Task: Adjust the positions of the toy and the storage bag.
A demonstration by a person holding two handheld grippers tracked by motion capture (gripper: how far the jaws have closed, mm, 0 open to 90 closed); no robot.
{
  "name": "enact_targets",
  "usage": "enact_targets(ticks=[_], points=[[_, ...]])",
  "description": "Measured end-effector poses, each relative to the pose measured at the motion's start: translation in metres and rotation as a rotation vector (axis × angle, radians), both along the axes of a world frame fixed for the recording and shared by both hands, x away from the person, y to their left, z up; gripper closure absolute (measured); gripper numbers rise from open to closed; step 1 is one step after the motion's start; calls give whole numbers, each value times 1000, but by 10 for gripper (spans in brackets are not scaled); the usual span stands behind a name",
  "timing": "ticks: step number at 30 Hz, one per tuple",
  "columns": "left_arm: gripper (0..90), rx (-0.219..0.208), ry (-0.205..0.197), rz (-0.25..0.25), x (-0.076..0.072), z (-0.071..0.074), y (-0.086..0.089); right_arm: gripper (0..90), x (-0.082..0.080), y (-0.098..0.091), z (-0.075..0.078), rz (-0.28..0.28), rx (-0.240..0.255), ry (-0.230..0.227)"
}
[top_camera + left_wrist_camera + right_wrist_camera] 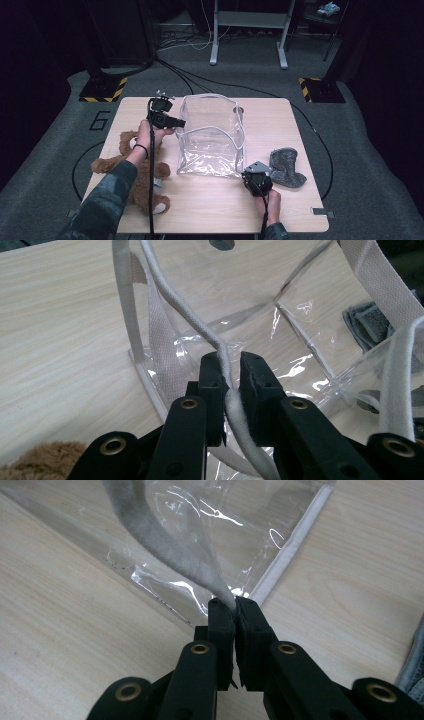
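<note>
Two hand-held tools hold a clear plastic bag open on a wooden surface.

The surface (295, 130) is a pale square with bare room beyond the right tool and beside it, but its near edge lies close behind that tool. The clear bag (212, 137) stands between the tools, mouth open. A brown teddy bear (131, 167) lies just behind the left tool, near the surface's left edge; a grey cloth piece (286, 167) lies just beside the right tool. The left tool (229, 385) is pinching the bag's white corded rim (172, 295); the right tool (235, 611) is pressed together on a grey trim strip at the bag's near corner. Likely risks: pulling apart too hard could slip the cord from the jaws, collapsing the mouth, or drag the light bag toward the edge.
</note>
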State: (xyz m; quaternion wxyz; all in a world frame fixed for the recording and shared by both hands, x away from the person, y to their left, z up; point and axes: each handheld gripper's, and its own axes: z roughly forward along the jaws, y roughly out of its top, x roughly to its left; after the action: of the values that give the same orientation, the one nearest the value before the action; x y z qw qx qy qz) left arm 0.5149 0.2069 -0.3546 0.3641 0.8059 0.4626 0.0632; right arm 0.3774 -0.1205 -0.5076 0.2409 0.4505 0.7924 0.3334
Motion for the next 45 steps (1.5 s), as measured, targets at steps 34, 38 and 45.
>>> enact_targets(ticks=[34,38,45], points=[[0,55,-37,351,-74,-15,117,114,-32,-29,-21,-26,64,64],[0,88,0,403,-80,-33,123,120,-33,-29,-21,-30,68,64],[0,124,43,417,-77,-63,122,132,-33,-30,-21,-33,67,56]])
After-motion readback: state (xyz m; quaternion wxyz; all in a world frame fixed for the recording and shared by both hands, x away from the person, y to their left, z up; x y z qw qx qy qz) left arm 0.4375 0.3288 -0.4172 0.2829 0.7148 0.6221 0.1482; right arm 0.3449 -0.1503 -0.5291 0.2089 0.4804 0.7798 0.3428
